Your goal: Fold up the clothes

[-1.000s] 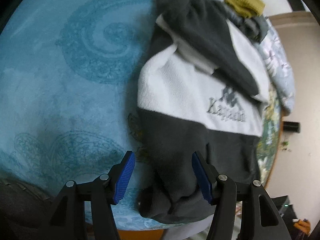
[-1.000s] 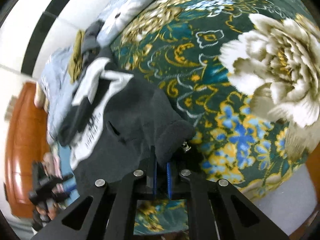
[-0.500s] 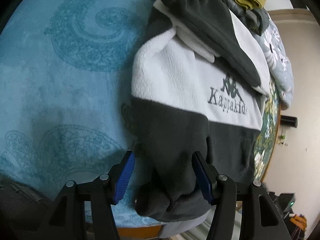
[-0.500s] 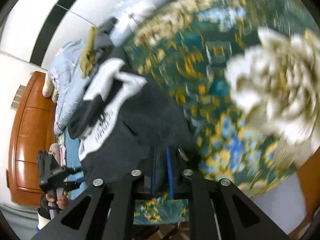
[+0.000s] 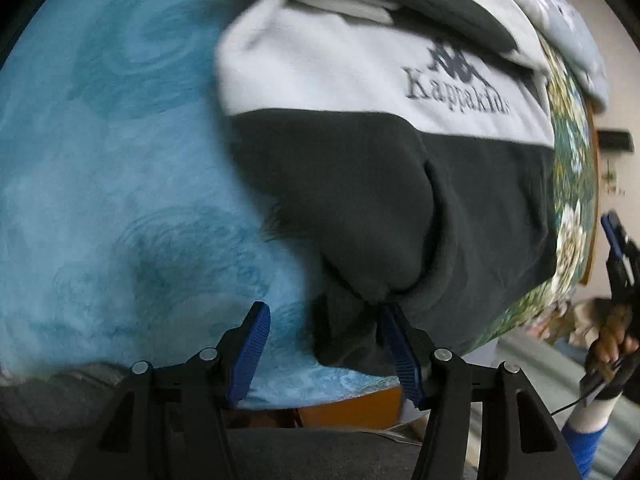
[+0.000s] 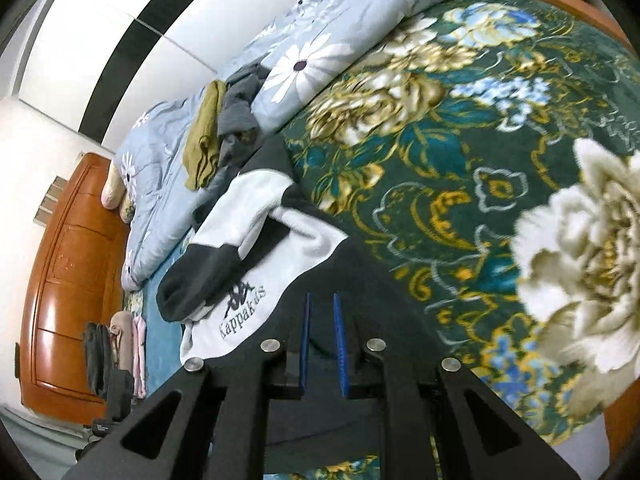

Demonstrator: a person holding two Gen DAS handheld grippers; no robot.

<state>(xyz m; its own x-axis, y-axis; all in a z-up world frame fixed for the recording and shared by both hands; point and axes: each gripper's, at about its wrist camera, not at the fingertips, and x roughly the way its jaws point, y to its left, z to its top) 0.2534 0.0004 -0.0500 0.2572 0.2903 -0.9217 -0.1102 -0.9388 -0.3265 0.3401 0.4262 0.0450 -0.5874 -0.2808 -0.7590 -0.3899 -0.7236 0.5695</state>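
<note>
Left wrist view shows my left tool (image 5: 324, 352) with jaws apart, straddling the dark hem of the sweatshirt (image 5: 380, 184) without pressing it, over the blue blanket (image 5: 112, 168). My right tool (image 6: 320, 340) is pinched together on the opposite hem corner. I judge folding barely begun: the garment lies rumpled on the bed. Only the right wrist view shows the olive garment (image 6: 204, 136) and grey clothes (image 6: 236, 120) waiting on the quilt (image 6: 320, 40).
</note>
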